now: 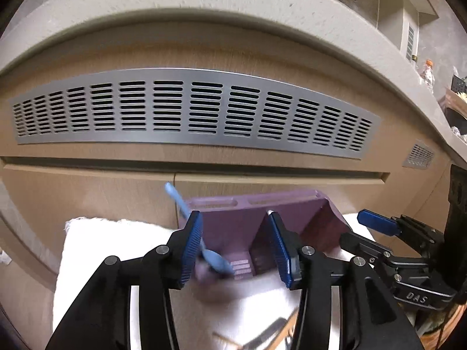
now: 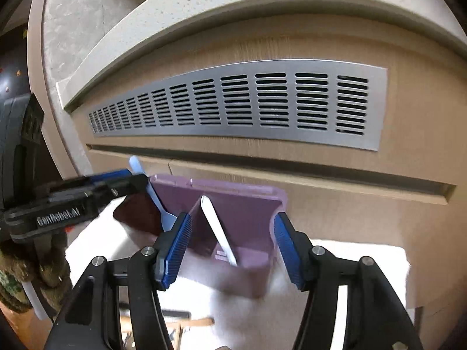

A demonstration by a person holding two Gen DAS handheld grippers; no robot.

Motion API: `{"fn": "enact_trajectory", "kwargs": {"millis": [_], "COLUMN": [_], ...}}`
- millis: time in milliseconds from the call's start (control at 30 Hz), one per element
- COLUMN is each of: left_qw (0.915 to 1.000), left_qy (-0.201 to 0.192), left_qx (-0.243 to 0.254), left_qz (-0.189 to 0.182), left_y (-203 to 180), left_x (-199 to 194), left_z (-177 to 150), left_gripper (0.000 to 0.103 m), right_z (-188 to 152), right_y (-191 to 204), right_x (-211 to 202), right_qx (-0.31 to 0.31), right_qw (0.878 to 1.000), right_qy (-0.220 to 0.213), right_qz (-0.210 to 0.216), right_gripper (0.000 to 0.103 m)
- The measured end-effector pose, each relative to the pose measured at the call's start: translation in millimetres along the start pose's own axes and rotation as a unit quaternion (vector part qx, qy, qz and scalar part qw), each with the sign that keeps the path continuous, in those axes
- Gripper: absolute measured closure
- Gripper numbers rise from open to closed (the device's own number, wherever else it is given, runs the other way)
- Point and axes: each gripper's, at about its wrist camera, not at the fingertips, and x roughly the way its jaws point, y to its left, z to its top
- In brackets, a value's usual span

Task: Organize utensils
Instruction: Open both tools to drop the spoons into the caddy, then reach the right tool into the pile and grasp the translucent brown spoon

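Note:
A purple utensil holder point(image 1: 233, 227) with divided compartments stands on a white cloth point(image 1: 96, 242) against a cabinet. My left gripper point(image 1: 236, 246) is open just above it; a light blue spoon point(image 1: 217, 262) leans in the holder's left compartment, beside my left finger, bowl down. In the right wrist view my right gripper point(image 2: 232, 250) is open over the holder point(image 2: 248, 213). A white utensil point(image 2: 219, 230) stands tilted in the middle compartment. The blue spoon point(image 2: 157, 198) leans at the holder's left.
A wooden cabinet front with a metal vent grille point(image 1: 189, 108) rises behind the holder, under a stone countertop point(image 1: 175, 8). More utensils point(image 1: 262, 335) lie blurred on the cloth below my left gripper. Each gripper shows in the other's view, the right one point(image 1: 379, 227) and the left one point(image 2: 96, 186).

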Motion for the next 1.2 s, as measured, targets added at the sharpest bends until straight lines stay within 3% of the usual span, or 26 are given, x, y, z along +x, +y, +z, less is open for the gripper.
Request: {"fn": "enact_trajectory", "kwargs": {"millis": [267, 500, 567, 667, 767, 967, 1067, 1200], "left_qw": [0.997, 0.9781, 0.9732, 0.9691, 0.9696, 0.9826, 0.99, 0.9908], "left_qy": [0.049, 0.121, 0.145, 0.185, 0.199, 0.169, 0.14, 0.115], "left_qx": [0.06, 0.167, 0.174, 0.153, 0.125, 0.072, 0.003, -0.062], "left_qz": [-0.008, -0.031, -0.037, -0.056, -0.066, -0.023, 0.011, 0.036], "left_y": [0.6, -17.8, -22.2, -26.5, -27.2, -1.6, 31.7, 72.4], "left_x": [-54.2, -76.6, -79.5, -83.4, -90.0, -98.6, -108.8, -124.9], "left_z": [-50.1, -111.9, -127.5, -152.0, -167.8, -161.6, -147.8, -139.6], "left_gripper": [0.042, 0.042, 0.042, 0.042, 0.042, 0.042, 0.042, 0.042], "right_z": [-33.3, -72.3, -80.8, -96.8, -110.7, -126.5, -119.8, -109.1], "right_y": [21.5, 49.4, 58.5, 72.3, 86.2, 111.4, 110.6, 105.6], "right_x": [-32.8, -61.4, -65.6, -69.7, -73.8, -69.9, -58.1, -35.9], "right_qx": [-0.041, -0.097, -0.105, -0.119, -0.137, -0.168, -0.14, -0.097], "right_qw": [0.995, 0.988, 0.986, 0.982, 0.977, 0.967, 0.97, 0.974], "right_qy": [0.092, 0.118, 0.126, 0.144, 0.156, 0.181, 0.187, 0.201], "right_qz": [-0.025, 0.0, 0.011, 0.03, 0.048, 0.071, 0.058, 0.044], "right_gripper": [0.048, 0.052, 0.053, 0.055, 0.056, 0.056, 0.06, 0.066]}}
